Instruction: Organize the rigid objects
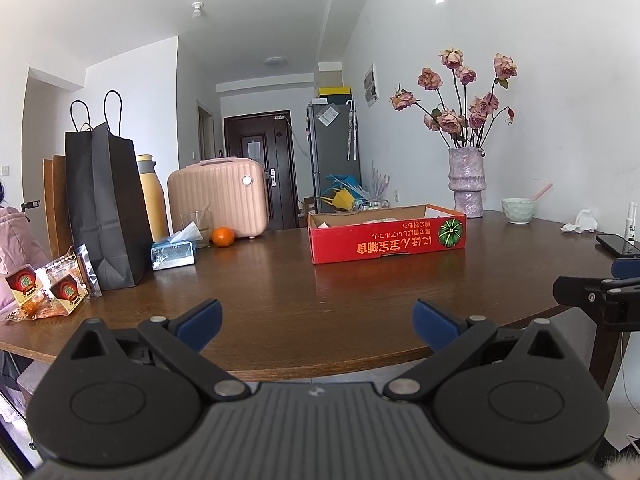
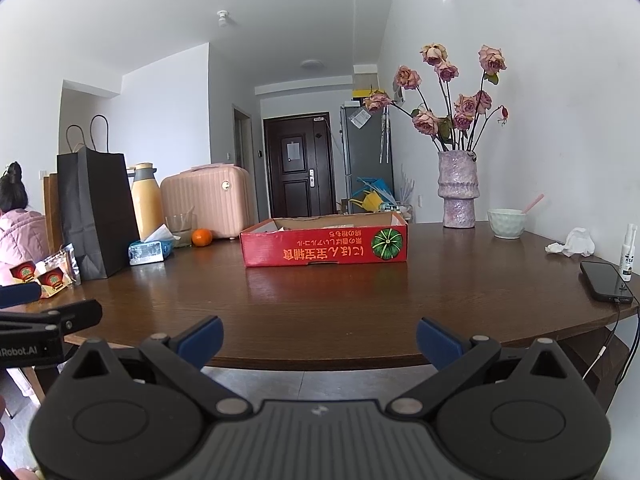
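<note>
A shallow red cardboard box with a green pumpkin picture lies open on the brown wooden table, well beyond both grippers. My left gripper is open over the table's near edge, nothing between its blue pads. My right gripper is open too, also empty, at the near edge. Each shows in the other's view at the side. An orange, a black phone and a small white spray bottle rest on the table.
At the left stand a black paper bag, a yellow flask, a pink case, a tissue pack and snack packets. A vase of dried roses, a pale bowl and crumpled tissue sit right. A person in pink sits far left.
</note>
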Demonstrator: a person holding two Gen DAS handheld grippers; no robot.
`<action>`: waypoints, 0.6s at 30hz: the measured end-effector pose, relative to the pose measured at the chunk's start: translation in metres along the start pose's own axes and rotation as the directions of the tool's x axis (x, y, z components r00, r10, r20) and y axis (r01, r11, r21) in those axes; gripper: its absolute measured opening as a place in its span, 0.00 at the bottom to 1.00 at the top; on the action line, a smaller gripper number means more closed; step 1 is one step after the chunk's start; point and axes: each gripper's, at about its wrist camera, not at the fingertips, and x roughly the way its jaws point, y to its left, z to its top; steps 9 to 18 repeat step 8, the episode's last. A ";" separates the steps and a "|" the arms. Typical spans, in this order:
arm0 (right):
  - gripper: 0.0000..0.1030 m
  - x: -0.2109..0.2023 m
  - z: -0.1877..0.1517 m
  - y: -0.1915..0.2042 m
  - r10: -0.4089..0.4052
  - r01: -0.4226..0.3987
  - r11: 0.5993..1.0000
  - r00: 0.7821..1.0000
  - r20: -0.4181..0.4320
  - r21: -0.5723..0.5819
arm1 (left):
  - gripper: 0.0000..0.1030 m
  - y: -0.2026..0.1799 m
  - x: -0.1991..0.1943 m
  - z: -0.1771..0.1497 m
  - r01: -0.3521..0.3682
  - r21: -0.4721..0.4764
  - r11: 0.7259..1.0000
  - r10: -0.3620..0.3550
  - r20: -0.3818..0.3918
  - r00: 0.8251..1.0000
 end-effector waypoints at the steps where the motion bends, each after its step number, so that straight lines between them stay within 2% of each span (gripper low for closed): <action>1: 1.00 0.000 0.000 -0.001 0.001 -0.001 1.000 1.000 0.000 0.000 | 1.00 0.000 0.000 0.000 0.000 0.000 1.000 0.000 0.001 1.000; 18: 1.00 0.002 -0.001 -0.001 0.001 -0.001 1.000 1.000 -0.005 0.003 | 1.00 -0.001 -0.001 0.000 0.004 0.005 1.000 -0.004 0.006 1.000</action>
